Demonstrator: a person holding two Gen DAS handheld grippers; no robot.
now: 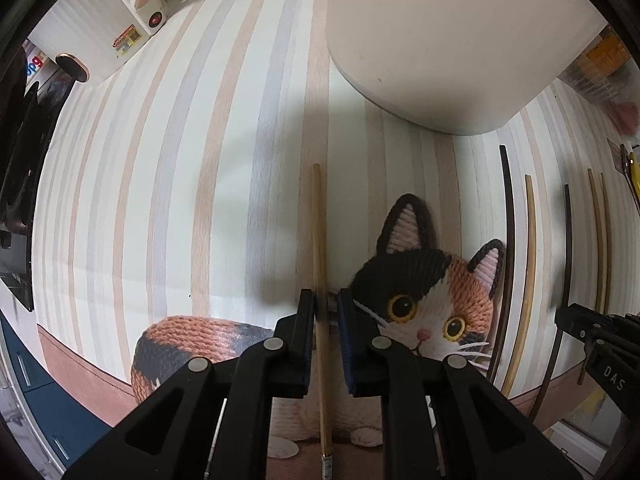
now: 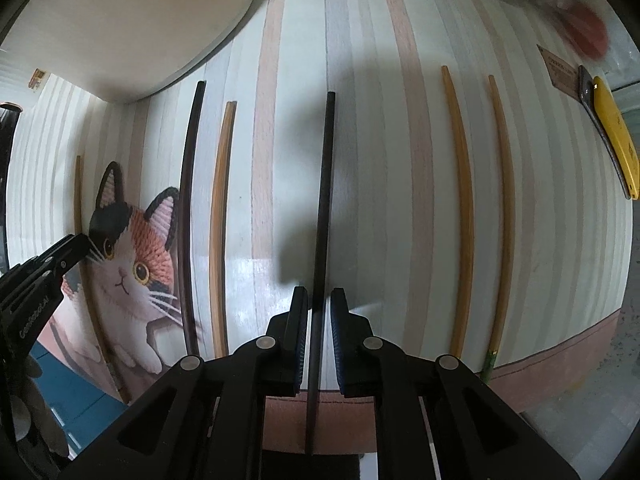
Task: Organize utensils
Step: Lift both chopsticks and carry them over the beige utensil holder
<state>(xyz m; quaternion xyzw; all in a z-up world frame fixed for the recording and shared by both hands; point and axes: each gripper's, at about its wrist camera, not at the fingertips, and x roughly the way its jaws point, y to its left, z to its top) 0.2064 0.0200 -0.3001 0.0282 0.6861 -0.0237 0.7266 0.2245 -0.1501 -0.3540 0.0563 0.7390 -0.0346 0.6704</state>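
Observation:
Several chopsticks lie on a striped mat with a cat picture (image 1: 432, 304). In the left wrist view a light wooden chopstick (image 1: 319, 240) runs between the fingers of my left gripper (image 1: 326, 312); the jaws stand slightly apart around it. In the right wrist view a black chopstick (image 2: 325, 200) runs between the fingers of my right gripper (image 2: 319, 308), jaws also slightly apart. On the mat lie another dark chopstick (image 2: 188, 208), a light one (image 2: 220, 220) and two light ones at right (image 2: 462, 208), (image 2: 506, 208). A large white container (image 1: 440, 40) stands at the back.
A white appliance (image 1: 132, 12) stands at the back left. A yellow tool (image 2: 614, 136) lies at the right edge of the mat. A clear container with red contents (image 2: 580, 28) is at the back right. The mat's pink border (image 2: 560, 360) runs near the table edge.

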